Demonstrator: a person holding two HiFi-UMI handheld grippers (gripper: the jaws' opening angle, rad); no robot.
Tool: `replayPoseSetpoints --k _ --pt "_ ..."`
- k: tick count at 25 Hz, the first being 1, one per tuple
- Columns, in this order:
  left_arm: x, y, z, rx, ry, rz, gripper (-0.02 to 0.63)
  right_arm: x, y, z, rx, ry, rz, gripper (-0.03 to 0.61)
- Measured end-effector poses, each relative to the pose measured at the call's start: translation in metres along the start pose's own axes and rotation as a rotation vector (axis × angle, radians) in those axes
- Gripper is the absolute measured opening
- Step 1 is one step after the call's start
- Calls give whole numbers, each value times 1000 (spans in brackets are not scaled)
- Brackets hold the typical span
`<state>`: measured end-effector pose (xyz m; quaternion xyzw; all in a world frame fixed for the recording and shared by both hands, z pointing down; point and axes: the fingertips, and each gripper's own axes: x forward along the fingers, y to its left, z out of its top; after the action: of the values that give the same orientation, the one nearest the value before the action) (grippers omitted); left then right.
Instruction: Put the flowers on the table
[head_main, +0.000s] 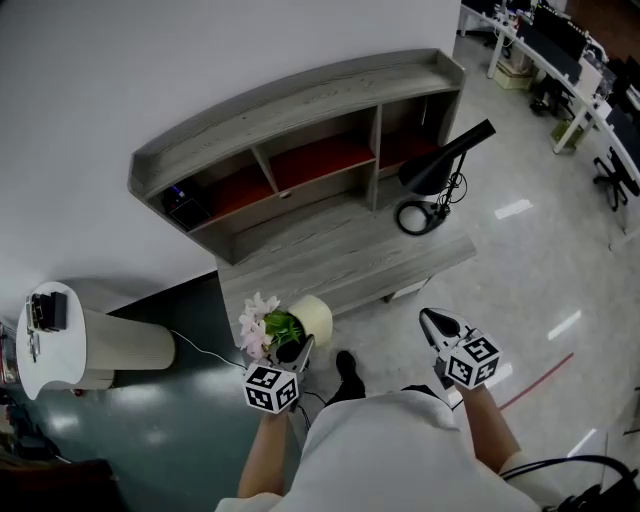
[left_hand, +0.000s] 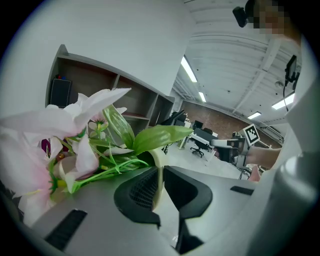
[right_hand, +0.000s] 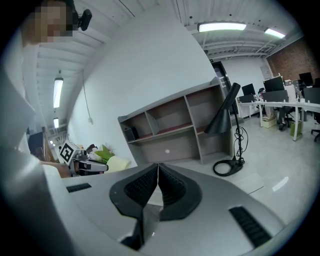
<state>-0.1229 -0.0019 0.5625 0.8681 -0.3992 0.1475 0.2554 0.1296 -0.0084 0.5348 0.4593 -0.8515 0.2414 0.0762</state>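
Clamping the rim of a pale cream round plastic pot (head_main: 316, 318) (left_hand: 158, 161) between its dark ribbed jaws, the left gripper (head_main: 300, 348) (left_hand: 161, 176) holds the pot tipped, with pink-white artificial flowers (head_main: 256, 322) (left_hand: 75, 125) and green leaves spilling to its left. In the head view the pot shows against the near left corner of the grey wooden table (head_main: 340, 252) (right_hand: 172, 148), which carries a shelved hutch with red-lined compartments. A black cone-shaded desk lamp (head_main: 440, 165) (right_hand: 226, 116) stands on the table's right part. The right gripper (head_main: 432, 318) (right_hand: 157, 172) hangs apart to the right, jaws pressed together with nothing between them.
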Motion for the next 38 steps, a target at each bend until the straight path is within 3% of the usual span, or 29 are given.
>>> replayPoseSetpoints --k 6,15,26,38 --pt "13 35 17 27 21 -40 51 35 6 13 16 -5 0 20" --pt "33 89 26 72 68 -79 51 87 6 11 47 13 -72 20" --pt "42 109 34 55 61 -106 51 109 8 11 52 39 -96 20" --pt "57 108 40 27 54 -45 51 146 5 31 23 58 41 20"
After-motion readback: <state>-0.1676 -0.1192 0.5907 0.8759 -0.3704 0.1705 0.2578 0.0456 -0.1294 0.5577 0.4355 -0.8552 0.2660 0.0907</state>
